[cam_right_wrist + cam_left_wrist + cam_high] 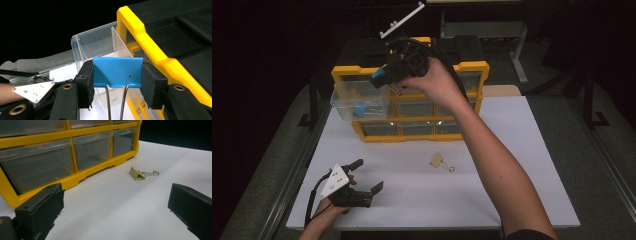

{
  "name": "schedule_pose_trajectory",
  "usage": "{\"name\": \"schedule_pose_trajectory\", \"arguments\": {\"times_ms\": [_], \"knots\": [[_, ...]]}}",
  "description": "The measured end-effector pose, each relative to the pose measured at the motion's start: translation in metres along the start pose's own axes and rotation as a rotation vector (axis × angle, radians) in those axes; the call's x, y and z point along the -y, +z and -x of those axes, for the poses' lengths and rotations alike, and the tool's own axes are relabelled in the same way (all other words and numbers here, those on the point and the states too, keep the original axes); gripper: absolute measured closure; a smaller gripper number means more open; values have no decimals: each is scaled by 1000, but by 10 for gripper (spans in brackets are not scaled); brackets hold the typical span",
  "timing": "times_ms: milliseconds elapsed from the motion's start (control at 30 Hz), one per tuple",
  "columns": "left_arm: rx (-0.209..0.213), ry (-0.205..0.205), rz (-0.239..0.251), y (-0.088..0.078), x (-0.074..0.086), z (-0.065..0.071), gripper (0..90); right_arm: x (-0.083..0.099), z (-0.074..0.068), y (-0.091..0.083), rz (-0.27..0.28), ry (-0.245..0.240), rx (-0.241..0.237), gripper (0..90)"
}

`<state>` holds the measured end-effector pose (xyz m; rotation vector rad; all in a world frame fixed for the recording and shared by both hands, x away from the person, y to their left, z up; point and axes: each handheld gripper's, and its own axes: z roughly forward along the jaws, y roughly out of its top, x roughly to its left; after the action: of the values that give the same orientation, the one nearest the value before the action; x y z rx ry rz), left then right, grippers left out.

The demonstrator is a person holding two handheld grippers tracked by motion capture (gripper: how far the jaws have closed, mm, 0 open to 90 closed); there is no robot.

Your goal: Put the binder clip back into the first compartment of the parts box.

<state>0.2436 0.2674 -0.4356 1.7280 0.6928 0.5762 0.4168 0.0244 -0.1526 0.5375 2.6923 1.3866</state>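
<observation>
My right gripper (pixel 116 82) clamps a blue binder clip (pixel 117 72) above the pulled-out clear drawer (pixel 359 100); my left gripper (pixel 368 176) gapes wide, empty. No legible writing.

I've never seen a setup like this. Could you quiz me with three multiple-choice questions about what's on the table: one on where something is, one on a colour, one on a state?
1. Where does the tan binder clip lie?
A. in a drawer
B. on the white table
C. atop the organizer

2. What colour is the clip the right gripper holds?
A. blue
B. red
C. green

3. The organizer's top-left drawer is:
A. shut
B. removed
C. pulled out

Answers: B, it rests on the tabletop before the yellow organizer; A, the blue binder clip sits between the jaws; C, it juts forward.
</observation>
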Motion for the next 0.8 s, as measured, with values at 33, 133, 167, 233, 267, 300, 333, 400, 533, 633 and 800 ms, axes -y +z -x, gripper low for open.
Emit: {"name": "schedule_pose_trajectory", "arguments": {"times_ms": [33, 133, 167, 233, 267, 300, 333, 400, 533, 633, 800], "knots": [[0, 0, 0, 0, 0, 0, 0, 0, 0, 0, 0, 0, 0, 490], [-3, 3, 2, 0, 0, 0, 0, -8, -1, 6, -6, -2, 4, 490], [-3, 4, 2, 0, 0, 0, 0, -9, -2, 7, -5, -1, 0, 490], [-3, 4, 2, 0, 0, 0, 0, -12, -2, 9, 1, 5, -4, 490], [-3, 3, 2, 0, 0, 0, 0, -14, -2, 10, -1, 2, -5, 490], [-3, 3, 3, 0, 0, 0, 0, -16, -3, 12, -1, 2, -7, 490], [-3, 3, 3, 0, 0, 0, 0, -17, -3, 13, 0, -1, -7, 490], [-3, 2, 2, 0, 0, 0, 0, -20, -4, 16, -3, -6, -8, 490], [-2, 1, 1, -1, 0, 0, 0, -26, -5, 22, -4, -9, -14, 490], [-2, 2, 0, 0, 0, 0, 0, -29, -6, 27, -3, -3, -14, 490], [0, 1, 2, -1, 0, 0, 0, -35, -8, 36, -14, -12, -14, 490]]}}
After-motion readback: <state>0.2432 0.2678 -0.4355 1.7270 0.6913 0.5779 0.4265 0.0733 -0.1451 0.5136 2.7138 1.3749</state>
